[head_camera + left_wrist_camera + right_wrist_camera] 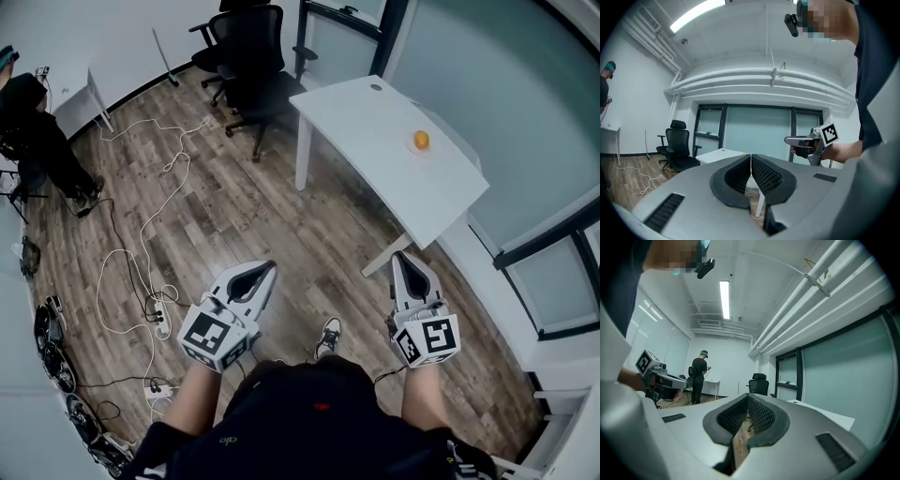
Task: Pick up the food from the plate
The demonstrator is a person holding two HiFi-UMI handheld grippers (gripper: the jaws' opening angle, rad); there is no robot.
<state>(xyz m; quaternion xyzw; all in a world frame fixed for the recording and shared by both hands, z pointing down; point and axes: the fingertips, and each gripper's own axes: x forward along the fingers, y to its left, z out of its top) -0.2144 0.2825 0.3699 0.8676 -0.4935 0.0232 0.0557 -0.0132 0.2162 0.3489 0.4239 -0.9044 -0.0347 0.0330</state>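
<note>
While left claw (pixel 269 266) and right claw (pixel 397 256) hang shut, one orange (pixel 422 140) lies afar.

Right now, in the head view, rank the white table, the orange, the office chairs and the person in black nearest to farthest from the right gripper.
1. White table, just ahead of the right gripper.
2. Orange, on that table.
3. Office chairs, beyond the table's far end.
4. Person in black, far left.

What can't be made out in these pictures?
- Head view: the orange food on the white table is too small to identify; plate barely visible.
- Left gripper view: the left gripper blocks most of that table.
- Right gripper view: what the distant person holds is too small.
</note>
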